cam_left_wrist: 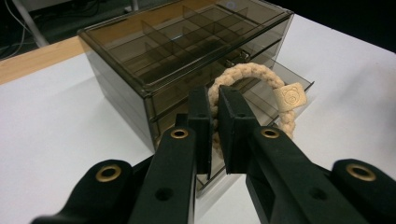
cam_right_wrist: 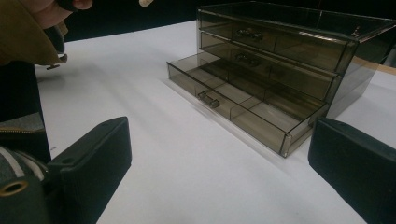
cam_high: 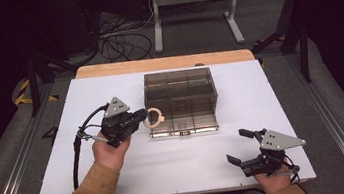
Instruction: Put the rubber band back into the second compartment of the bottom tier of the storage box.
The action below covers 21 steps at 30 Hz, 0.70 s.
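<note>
One braided ring (cam_left_wrist: 243, 77): cream cord, plaited into a loop, with a small square tag (cam_left_wrist: 290, 97) stamped with a bear face; held off the table, just left of the box's near left corner, above the pulled-out drawer's left end; one left gripper (cam_left_wrist: 214, 109), jaws closed tight on the cord. One smoky clear plastic box (cam_high: 179, 93), centre of the table, with stacked drawers; one bottom drawer (cam_right_wrist: 243, 105) pulled out toward the near side, divided into compartments. One right gripper (cam_high: 239, 144), near right, jaws spread wide, holding nothing; well apart from the box. One white table (cam_high: 168, 163).
</note>
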Tool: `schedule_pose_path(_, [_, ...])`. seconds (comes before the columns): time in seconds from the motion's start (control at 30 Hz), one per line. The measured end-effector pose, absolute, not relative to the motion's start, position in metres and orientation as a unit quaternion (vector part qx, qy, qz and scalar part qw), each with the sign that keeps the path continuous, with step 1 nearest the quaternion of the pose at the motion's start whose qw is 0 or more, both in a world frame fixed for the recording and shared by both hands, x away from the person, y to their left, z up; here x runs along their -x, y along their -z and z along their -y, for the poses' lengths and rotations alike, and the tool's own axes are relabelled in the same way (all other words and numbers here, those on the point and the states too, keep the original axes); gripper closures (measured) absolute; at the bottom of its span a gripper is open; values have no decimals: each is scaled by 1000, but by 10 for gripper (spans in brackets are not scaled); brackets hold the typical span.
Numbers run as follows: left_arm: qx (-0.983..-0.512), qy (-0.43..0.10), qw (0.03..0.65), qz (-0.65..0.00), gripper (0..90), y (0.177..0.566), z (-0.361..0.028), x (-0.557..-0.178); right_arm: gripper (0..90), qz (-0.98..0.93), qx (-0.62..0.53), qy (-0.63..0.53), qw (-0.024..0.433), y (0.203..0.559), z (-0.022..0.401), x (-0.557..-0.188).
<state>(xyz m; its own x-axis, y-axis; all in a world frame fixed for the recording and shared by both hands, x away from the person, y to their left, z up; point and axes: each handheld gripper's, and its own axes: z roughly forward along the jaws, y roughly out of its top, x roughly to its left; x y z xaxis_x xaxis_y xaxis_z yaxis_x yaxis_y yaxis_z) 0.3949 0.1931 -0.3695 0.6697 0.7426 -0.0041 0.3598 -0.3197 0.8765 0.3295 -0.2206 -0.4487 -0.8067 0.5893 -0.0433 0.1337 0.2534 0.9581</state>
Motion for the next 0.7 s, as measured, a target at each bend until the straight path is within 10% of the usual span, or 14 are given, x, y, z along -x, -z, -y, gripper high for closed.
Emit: schedule_pose_path(0.7, [-797,-210,465,-323,839,375,-147,-408,65,-765,-234,-564,202,449,222,-329])
